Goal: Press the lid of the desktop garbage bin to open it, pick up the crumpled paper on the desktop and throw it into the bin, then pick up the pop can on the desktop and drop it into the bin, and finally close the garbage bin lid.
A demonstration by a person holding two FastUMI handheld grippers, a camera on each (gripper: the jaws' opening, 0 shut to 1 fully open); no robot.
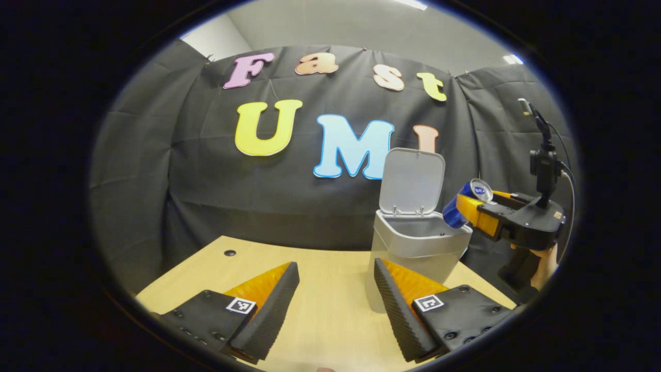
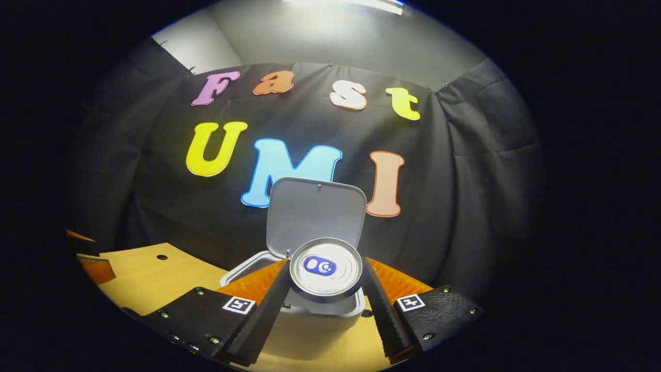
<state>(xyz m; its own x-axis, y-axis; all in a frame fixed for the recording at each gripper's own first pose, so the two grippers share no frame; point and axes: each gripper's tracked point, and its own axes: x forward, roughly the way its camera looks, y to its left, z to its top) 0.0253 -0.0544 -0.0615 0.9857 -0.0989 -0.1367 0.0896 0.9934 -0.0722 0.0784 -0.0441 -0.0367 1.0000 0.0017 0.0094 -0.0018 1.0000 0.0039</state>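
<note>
**One can in the air beside the open bin**

Left gripper view: the left gripper (image 1: 335, 305) hangs over the wooden table (image 1: 330, 310) with its two fingers spread wide and nothing between them. One garbage bin (image 1: 418, 248) stands on the table ahead to the right, its lid (image 1: 411, 181) raised upright; the bin's lower front is hidden behind the near finger, and its inside is too shaded to read. At the bin's right rim the right gripper (image 1: 472, 206) holds one pop can (image 1: 465, 201) tilted on its side, just above rim height (a hand (image 1: 545, 263) shows below the handle, cut off at the edge). One small dark hole (image 1: 230, 253) marks the table's far left.

Right gripper view: both fingers are clamped on the pop can (image 2: 325, 268), seen end-on, so its body is hidden behind its top. The can covers much of the bin's (image 2: 310, 315) opening; the lid (image 2: 315, 212) stands open behind it. The left gripper's fingers (image 2: 95, 268) peek in at the left edge, mostly cut off.
</note>
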